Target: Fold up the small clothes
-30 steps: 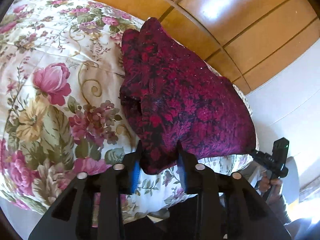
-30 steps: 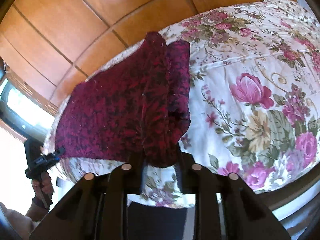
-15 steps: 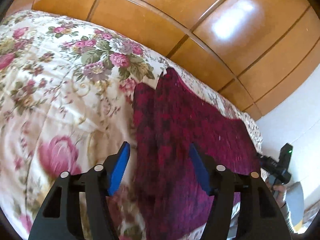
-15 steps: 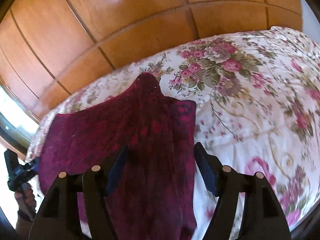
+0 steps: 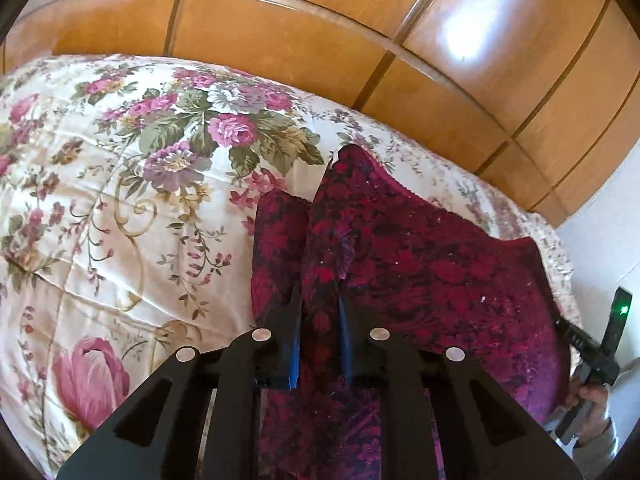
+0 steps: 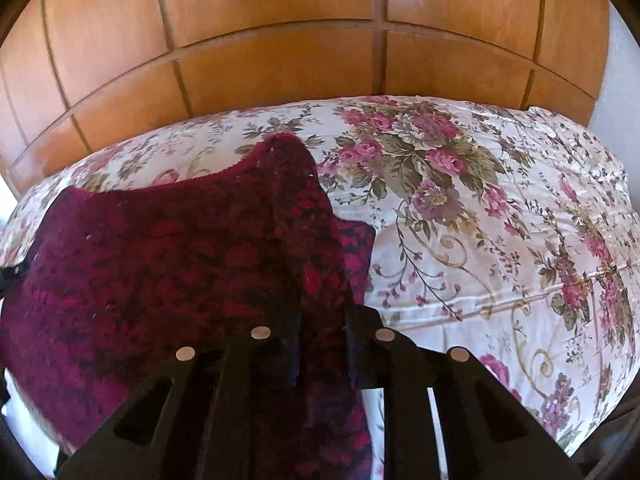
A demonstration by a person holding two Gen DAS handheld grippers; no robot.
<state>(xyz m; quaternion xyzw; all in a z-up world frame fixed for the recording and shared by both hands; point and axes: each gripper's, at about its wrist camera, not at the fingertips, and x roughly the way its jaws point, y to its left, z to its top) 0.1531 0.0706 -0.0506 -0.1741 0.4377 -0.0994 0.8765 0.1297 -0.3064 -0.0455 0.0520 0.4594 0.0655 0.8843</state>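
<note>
A dark red patterned garment [image 5: 420,264] lies spread on a floral bedspread [image 5: 120,200]. In the left wrist view my left gripper [image 5: 319,308] is shut on a raised fold of the garment near its left edge. In the right wrist view the same garment [image 6: 160,264] spreads to the left, and my right gripper [image 6: 322,312] is shut on a ridge of cloth at its right edge. The right gripper and its hand also show at the far right of the left wrist view [image 5: 592,356].
A wooden panelled wall [image 5: 320,32] rises behind the bed. The floral bedspread [image 6: 500,220] stretches wide to the right of the garment in the right wrist view. A white wall [image 5: 608,240] stands at the right.
Both grippers let go of the garment and opened half a second ago. Both have now shut again on folds of the cloth lying on the bed.
</note>
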